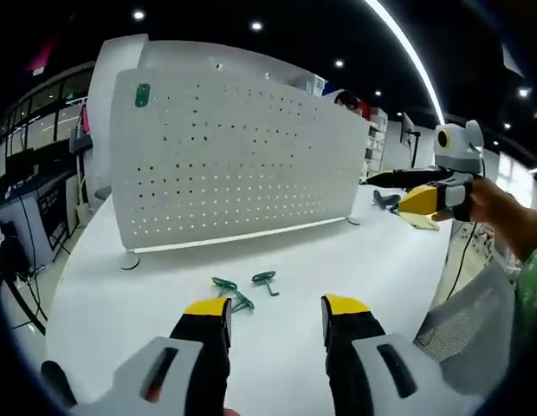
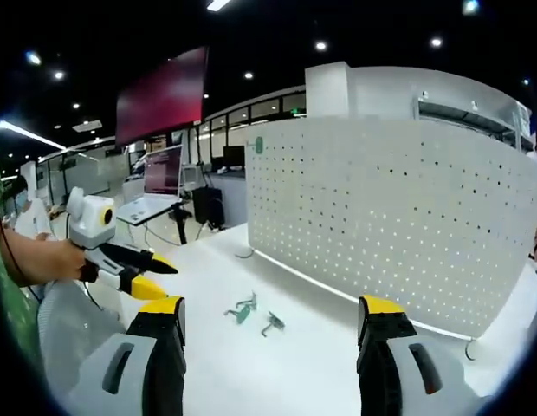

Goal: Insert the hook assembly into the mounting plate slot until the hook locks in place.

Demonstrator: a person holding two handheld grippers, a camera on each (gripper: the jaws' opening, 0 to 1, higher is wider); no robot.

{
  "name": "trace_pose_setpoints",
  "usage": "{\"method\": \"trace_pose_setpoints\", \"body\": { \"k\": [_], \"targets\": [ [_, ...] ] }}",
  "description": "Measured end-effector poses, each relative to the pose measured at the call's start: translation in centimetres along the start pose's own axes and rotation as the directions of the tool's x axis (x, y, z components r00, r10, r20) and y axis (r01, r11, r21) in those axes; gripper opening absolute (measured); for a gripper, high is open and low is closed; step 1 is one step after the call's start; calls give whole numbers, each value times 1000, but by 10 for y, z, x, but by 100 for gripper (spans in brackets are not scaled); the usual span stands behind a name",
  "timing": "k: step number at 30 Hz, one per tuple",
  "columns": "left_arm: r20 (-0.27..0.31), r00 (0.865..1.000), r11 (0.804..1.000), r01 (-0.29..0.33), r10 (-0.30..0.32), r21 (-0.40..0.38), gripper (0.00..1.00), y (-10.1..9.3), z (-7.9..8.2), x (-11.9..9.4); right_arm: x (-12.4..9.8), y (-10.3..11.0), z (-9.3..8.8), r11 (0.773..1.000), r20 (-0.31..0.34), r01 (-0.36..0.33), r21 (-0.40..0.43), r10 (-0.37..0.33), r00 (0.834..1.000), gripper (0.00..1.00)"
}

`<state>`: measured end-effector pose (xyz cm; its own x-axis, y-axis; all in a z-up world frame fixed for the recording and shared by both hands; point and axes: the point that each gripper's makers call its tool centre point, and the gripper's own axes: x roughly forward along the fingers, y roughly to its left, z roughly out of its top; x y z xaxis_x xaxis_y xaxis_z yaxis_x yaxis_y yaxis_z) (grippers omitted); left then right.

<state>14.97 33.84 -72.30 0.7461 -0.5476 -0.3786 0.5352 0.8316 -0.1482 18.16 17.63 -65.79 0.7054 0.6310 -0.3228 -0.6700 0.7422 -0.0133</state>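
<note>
Left gripper view, wide-spread left hand-held gripper [image 1: 274,314], thin green hooks [image 1: 244,290], perforated white pegboard [image 1: 238,160], right hand-held gripper [image 2: 274,319] wide

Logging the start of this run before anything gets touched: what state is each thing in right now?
left gripper: open, empty, above the table.
right gripper: open, empty.
green hooks: lying loose on the white table, ungripped.
pegboard panel: standing upright, one green hook mounted near its top corner.
</note>
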Motion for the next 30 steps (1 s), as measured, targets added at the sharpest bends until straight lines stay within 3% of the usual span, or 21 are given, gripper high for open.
{"method": "trace_pose_setpoints", "body": {
  "k": [9, 22, 30],
  "targets": [
    [-41, 999, 1000, 10, -11, -7, 43, -2, -17, 3, 5, -4, -14, 1000, -31, 2, 19, -2, 1000, 83],
    [-46, 999, 1000, 13, -14, -14, 43, -2, -19, 4, 18, -9, -28, 1000, -70, -9, 14, 10, 998, 82],
    [-51, 998, 1000, 24, -24, -12, 43, -3, -20, 6, 33, -14, -46, 1000, -122, -26, 8, 27, 992, 81]
  ]
}}
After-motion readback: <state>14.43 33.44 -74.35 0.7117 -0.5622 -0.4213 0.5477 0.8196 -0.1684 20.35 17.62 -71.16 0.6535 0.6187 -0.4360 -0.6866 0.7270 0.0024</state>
